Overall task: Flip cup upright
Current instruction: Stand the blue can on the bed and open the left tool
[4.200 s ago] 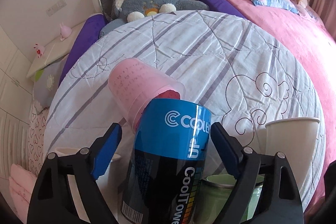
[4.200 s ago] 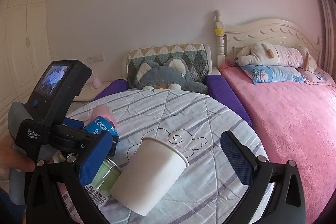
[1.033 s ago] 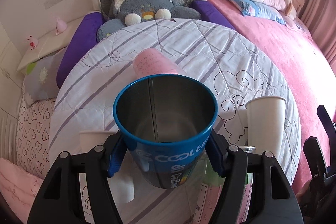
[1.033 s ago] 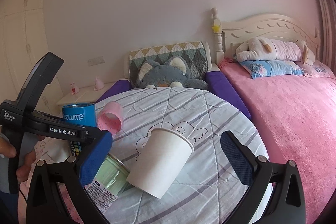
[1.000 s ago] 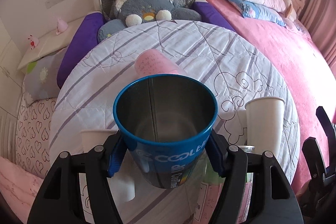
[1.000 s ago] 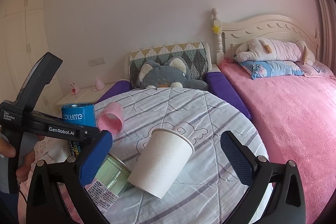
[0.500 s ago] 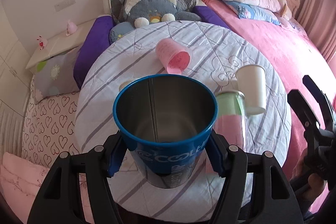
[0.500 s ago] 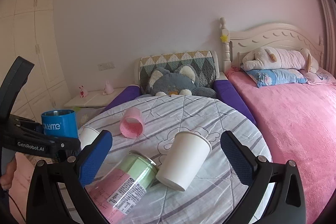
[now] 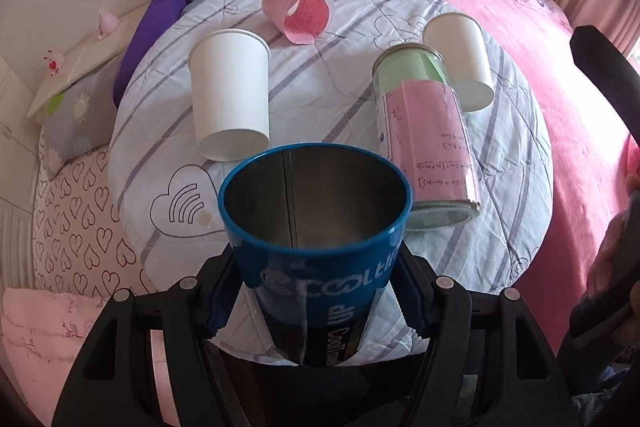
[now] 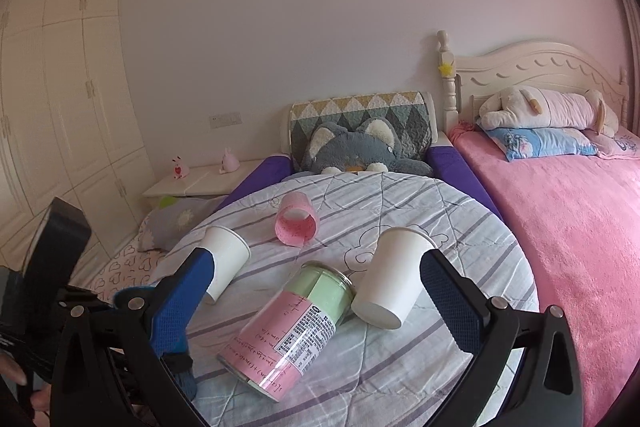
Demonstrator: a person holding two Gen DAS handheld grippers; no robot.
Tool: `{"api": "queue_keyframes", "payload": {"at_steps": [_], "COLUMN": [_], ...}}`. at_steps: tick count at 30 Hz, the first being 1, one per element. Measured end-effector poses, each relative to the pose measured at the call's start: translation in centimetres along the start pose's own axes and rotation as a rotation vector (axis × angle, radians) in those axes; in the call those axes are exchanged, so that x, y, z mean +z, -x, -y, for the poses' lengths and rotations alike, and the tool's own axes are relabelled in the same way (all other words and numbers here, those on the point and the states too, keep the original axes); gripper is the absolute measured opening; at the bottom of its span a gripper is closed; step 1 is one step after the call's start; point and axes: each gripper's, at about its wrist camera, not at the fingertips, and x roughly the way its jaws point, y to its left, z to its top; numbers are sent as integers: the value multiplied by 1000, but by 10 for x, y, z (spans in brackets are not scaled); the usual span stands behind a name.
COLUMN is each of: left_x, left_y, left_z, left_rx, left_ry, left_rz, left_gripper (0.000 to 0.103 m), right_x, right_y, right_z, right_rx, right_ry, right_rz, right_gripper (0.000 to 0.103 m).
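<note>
My left gripper (image 9: 312,291) is shut on a blue metal cup (image 9: 316,227), held upright with its mouth up, above the near edge of the round table (image 9: 160,155). My right gripper (image 10: 316,291) is open and empty, back from the table's near side. On the table lie a white paper cup (image 9: 230,95) (image 10: 226,261) at the left, a pink plastic cup (image 9: 300,11) (image 10: 296,225) at the far middle, another white paper cup (image 9: 460,61) (image 10: 394,277) at the right, and a glass jar (image 9: 426,143) (image 10: 292,327) with a pink and green label, all on their sides.
The table wears a striped quilted cover (image 10: 460,219). A grey plush cat (image 10: 356,147) sits behind it, a pink bed (image 10: 580,211) lies to the right, and a white side shelf (image 10: 192,183) and cushions stand at the left.
My left gripper has lifted the blue cup and drawn back toward the table's near edge. My right gripper has also pulled back, so more of the table shows.
</note>
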Motion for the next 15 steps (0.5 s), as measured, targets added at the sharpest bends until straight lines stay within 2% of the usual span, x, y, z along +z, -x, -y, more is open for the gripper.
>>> {"api": "queue_keyframes", "payload": {"at_steps": [15], "left_x": [45], "left_y": [-55], "left_z": [23], "left_rx": [-49], "left_ry": [81], "left_rz": [-36], "left_gripper": [68], "right_x": [2], "right_y": [-15], "right_z": [32], "right_rx": [-64], "right_ry": [-28], "right_rz": [-15], "right_gripper": [103]}}
